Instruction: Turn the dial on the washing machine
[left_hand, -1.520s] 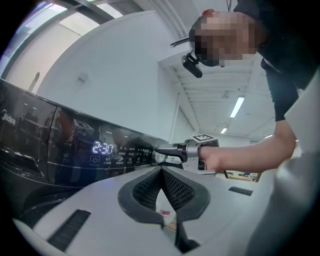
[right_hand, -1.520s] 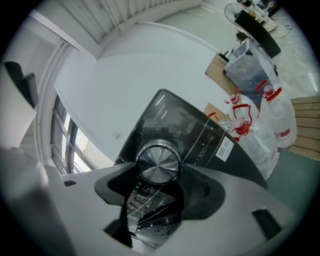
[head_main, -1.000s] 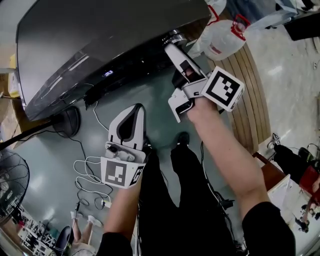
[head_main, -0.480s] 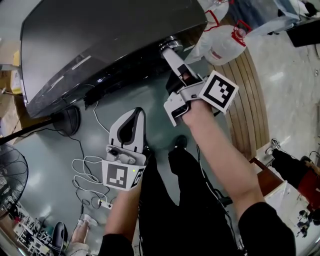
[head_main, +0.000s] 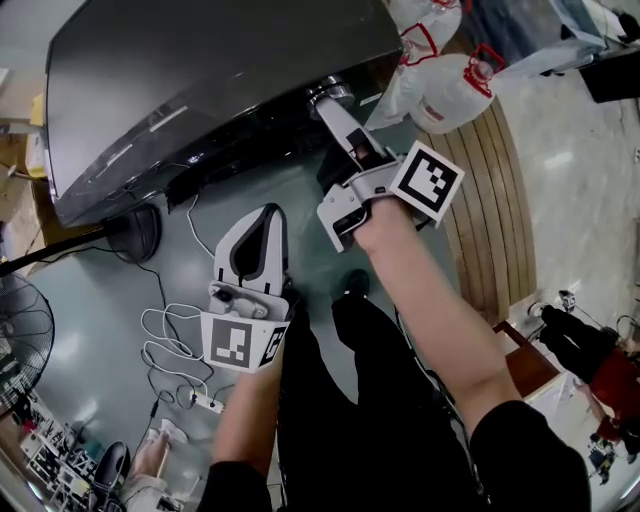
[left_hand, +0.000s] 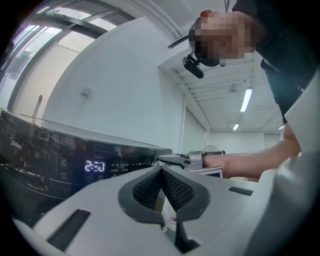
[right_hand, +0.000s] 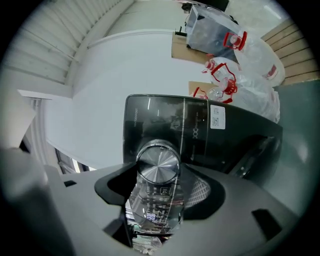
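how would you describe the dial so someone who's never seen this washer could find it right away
Find the dark grey washing machine and follow its glossy black control panel past the lit display to the far end. The dial is the round knob there, between the right gripper's jaws. It alone sticks out, with a brushed silver face; the rest is flat and black.

Right white-and-grey two-jaw gripper (head_main: 330, 108) reaching forward, bare forearm (head_main: 430, 300) outstretched, jaws clamped on round silver metal dial (right_hand: 159, 167). Left white-and-grey two-jaw gripper (head_main: 262, 220) held low, jaws together, empty.
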